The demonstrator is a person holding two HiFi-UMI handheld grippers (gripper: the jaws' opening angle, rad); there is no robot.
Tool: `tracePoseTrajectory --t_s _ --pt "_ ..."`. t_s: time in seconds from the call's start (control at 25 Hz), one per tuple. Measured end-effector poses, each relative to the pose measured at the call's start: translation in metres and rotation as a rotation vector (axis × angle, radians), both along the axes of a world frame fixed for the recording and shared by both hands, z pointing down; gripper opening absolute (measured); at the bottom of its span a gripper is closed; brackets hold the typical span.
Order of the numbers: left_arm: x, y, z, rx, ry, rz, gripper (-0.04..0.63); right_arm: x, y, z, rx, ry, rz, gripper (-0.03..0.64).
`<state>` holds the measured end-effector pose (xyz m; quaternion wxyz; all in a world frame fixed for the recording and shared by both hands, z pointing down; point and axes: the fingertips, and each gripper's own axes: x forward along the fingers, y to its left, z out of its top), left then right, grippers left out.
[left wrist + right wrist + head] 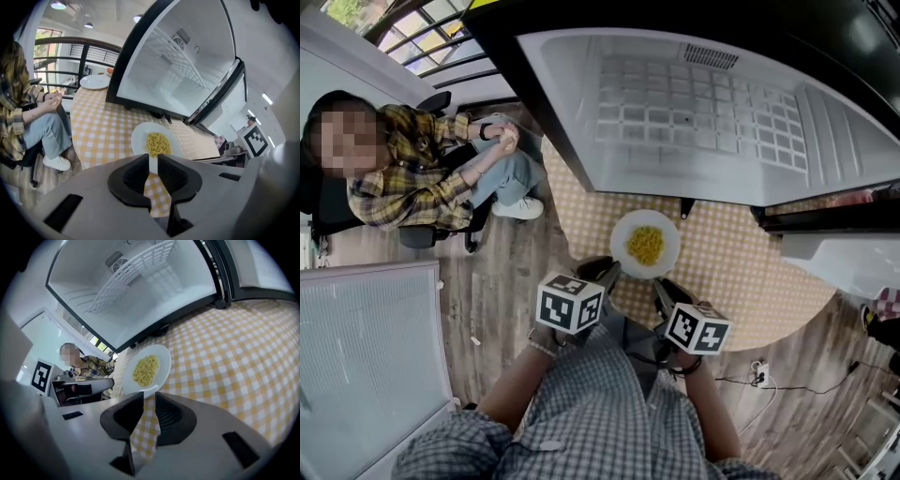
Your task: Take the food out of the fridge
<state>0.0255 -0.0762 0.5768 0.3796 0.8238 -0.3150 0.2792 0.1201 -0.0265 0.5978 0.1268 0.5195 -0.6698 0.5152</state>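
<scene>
Now that the plate (pixel 668 234) of food sits on the desk (pixel 741 272) before the empty fridge (pixel 703 103), the job looks done, with left tongs (pixel 153 161) and right tongs (pixel 149 399) slightly parted, gripping nothing.

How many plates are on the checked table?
2. One plate, holding yellow food, lies in front of the fridge. A second plate sits beside the fridge near the table's edge, shown only in the left gripper view. The fridge may hide more.
</scene>
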Motion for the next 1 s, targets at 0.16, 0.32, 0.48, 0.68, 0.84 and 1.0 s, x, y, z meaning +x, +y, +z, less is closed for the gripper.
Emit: tracePoseTrajectory --t_s 0.16,0.32,0.48,0.68,0.84,1.0 --pt "0.009 -0.003 -0.022 0.101 0.005 0.059 0.008 0.021 -0.008 -0.026 0.100 0.110 0.059 0.025" --pt "0.025 -0.012 -0.048 0.195 0.026 0.110 0.006 0.036 -0.025 -0.060 0.234 0.217 0.059 0.014" --pt "0.036 -0.021 -0.076 0.291 0.028 0.136 0.006 0.044 -0.038 -0.097 0.364 0.315 0.023 0.011" --pt "0.046 -0.030 -0.113 0.402 0.045 0.150 0.006 0.051 -0.049 -0.141 0.510 0.391 0.008 0.009" --pt "0.051 -0.035 -0.140 0.465 0.071 0.149 0.006 0.056 -0.055 -0.170 0.598 0.426 0.001 0.009" --pt "0.054 -0.037 -0.161 0.510 0.076 0.144 0.006 0.057 -0.059 -0.195 0.674 0.439 -0.006 0.009"
